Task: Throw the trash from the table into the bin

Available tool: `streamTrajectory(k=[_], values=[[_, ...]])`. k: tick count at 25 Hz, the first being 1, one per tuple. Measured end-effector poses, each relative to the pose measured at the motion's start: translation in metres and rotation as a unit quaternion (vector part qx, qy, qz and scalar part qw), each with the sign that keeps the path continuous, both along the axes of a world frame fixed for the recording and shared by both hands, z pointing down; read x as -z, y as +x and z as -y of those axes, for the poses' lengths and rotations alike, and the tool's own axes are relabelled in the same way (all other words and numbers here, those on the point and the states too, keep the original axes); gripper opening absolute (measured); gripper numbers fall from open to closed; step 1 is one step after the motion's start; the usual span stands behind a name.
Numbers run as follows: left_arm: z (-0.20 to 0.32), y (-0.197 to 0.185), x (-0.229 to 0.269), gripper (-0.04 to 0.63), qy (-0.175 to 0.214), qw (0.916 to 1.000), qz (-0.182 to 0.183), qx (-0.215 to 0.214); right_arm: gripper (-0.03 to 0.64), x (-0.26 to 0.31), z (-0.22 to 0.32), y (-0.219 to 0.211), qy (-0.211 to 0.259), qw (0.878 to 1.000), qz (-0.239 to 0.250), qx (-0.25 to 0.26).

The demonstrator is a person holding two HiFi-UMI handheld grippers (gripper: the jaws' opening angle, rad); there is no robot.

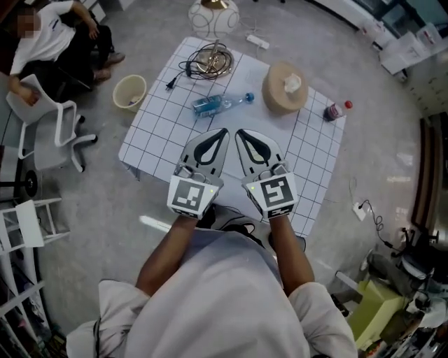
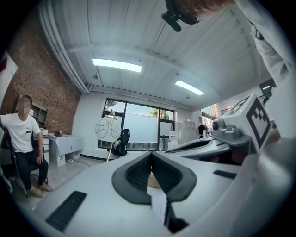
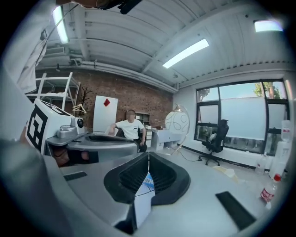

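Note:
A clear plastic bottle with a blue label (image 1: 220, 103) lies on its side in the middle of the grid-patterned table (image 1: 161, 133). A small red-capped bottle (image 1: 336, 110) lies at the table's right corner, also seen low at the right in the right gripper view (image 3: 267, 190). The cream bin (image 1: 129, 91) stands on the floor left of the table. My left gripper (image 1: 222, 131) and right gripper (image 1: 239, 132) hover side by side over the table's near half, short of the bottle. Both are shut with nothing held; their tips meet in each gripper view (image 2: 150, 155) (image 3: 148, 155).
A tan round holder with white tissue (image 1: 285, 87) and a coiled black cable (image 1: 210, 61) sit on the far half of the table. A person (image 1: 49, 42) sits at the far left beside a white chair (image 1: 52, 133). A white globe lamp (image 1: 213, 17) stands behind the table.

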State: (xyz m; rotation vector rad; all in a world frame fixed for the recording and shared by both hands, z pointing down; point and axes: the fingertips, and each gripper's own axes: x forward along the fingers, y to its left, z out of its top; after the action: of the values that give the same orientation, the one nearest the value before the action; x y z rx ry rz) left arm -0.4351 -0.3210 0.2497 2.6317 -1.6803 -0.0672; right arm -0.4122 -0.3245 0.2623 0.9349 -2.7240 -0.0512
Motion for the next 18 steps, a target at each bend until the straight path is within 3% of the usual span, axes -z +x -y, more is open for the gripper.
streamTrajectory(k=[7,18], values=[[0.005,-0.039,-0.007,0.006,-0.002,0.9993,-0.011,0.035,0.020,-0.010,0.012,-0.031,0.011,0.994,-0.078,0.070],[0.006,-0.053,-0.021,0.006,-0.011,0.9995,-0.017,0.026,0.023,-0.049,0.037,-0.071,0.016,0.969,-0.184,0.164]])
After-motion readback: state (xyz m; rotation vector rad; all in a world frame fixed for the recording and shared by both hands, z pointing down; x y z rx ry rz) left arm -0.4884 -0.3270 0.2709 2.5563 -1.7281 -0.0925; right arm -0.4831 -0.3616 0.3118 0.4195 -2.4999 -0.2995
